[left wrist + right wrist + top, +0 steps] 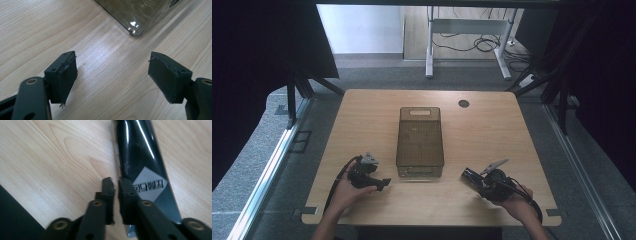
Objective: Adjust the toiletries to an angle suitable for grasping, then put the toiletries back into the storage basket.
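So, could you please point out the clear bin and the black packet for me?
clear bin (420, 142): high view, middle of its floor.
black packet (140, 155): right gripper view, glossy upper stretch above the label.

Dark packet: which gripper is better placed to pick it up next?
Right, probably. The right gripper has its nearly closed jaws right beside the dark packet; the left gripper is open, facing the bin corner instead.

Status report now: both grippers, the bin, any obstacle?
Left gripper open, empty, near bin corner. Right gripper almost shut, beside a black packet lying on the table. Smoky bin at table centre, looks empty. Nothing in the way.
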`<action>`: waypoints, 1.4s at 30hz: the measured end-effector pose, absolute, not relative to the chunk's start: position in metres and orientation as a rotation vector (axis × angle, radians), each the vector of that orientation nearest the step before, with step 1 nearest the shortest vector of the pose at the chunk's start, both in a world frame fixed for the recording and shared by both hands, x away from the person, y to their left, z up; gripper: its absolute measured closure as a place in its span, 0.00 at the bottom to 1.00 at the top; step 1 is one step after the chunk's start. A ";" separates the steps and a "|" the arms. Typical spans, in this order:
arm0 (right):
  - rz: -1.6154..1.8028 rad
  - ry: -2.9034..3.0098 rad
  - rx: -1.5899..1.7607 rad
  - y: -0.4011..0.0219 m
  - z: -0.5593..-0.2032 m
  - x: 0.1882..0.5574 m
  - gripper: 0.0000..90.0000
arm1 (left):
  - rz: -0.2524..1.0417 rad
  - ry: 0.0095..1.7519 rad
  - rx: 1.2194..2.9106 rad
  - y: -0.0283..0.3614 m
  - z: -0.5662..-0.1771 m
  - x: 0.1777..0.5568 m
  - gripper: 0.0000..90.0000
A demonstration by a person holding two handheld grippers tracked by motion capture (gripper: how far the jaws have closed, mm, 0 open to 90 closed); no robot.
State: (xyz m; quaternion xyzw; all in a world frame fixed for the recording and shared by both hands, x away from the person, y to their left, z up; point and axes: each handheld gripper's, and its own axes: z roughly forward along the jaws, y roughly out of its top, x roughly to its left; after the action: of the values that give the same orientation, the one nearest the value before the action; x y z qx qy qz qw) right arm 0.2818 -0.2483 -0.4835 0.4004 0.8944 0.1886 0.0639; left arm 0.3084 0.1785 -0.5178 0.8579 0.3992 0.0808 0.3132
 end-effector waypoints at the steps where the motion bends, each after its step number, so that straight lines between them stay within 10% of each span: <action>1: 0.578 2.699 1.195 -0.248 -0.482 0.282 0.78 | 0.213 1.053 2.263 0.178 -0.518 0.308 0.26; 5: 0.601 2.644 1.167 -0.246 -0.474 0.286 0.56 | 0.210 1.051 2.265 0.179 -0.518 0.309 0.26; 15: 0.628 2.596 1.185 -0.247 -0.468 0.298 0.43 | 0.213 1.054 2.263 0.180 -0.518 0.308 0.26; 42: 0.466 2.689 1.174 -0.234 -0.481 0.327 0.37 | 0.209 1.052 2.265 0.179 -0.518 0.309 0.26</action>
State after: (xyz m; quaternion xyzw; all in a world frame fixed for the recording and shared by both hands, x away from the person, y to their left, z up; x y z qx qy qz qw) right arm 0.3266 -0.2337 -0.4807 0.3938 0.9018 0.1563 0.0854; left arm 0.3091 0.1794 -0.5183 0.8586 0.3986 0.0792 0.3123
